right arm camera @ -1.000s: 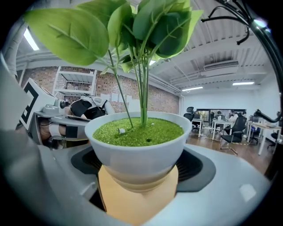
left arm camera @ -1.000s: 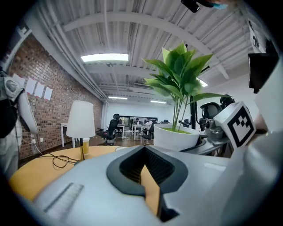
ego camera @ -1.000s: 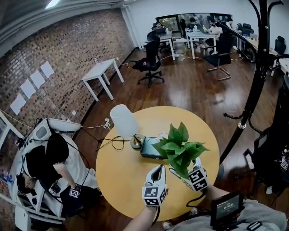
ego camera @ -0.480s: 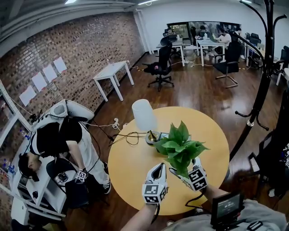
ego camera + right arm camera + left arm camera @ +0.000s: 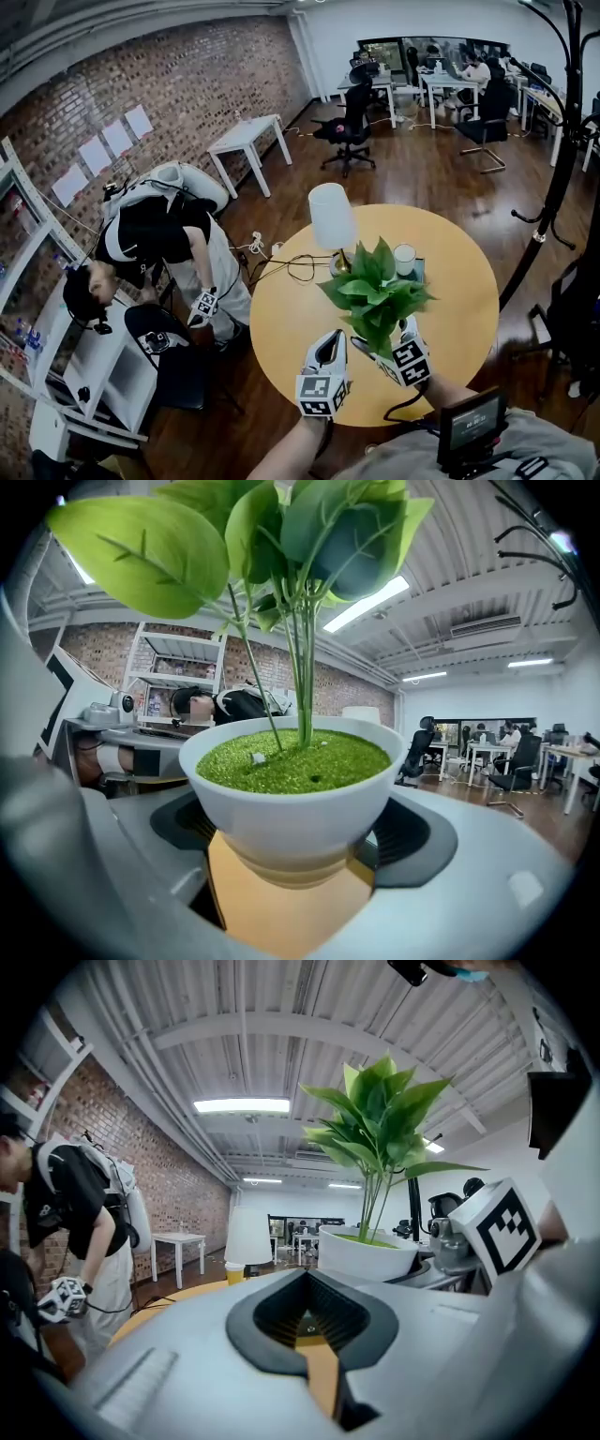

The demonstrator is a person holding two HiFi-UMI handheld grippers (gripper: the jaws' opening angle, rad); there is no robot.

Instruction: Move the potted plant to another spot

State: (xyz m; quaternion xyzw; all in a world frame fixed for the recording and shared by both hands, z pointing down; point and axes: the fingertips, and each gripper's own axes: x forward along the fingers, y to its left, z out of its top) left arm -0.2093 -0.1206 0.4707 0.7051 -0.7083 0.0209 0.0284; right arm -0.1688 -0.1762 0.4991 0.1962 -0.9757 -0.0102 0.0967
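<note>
The right gripper [image 5: 300, 841] is closed on the potted plant [image 5: 375, 300]. In the right gripper view its two grey jaws press against opposite sides of the white pot [image 5: 291, 799], low on the bowl, near its narrow foot. The pot stands upright between them, filled to the rim with green granules, and thin stems rise from the middle to broad leaves. Yellow table shows right under the foot, but I cannot tell whether the pot rests on it or hangs just above it

In the head view the plant sits over the near half of the round yellow table [image 5: 281, 319], and its leaves hide the pot from above. The left gripper [image 5: 327, 352] is just beside it, on the person's left, tip pointing toward the middle of the table. In the left gripper view its jaws are drawn together, with only a thin slit between them and nothing in it. The pot and the right gripper's marker cube [image 5: 502, 1224] show off to the right, apart from the left jaws

Farther back on the table stand a white-shaded lamp [image 5: 333, 217] and a small white cup [image 5: 404, 260]
</note>
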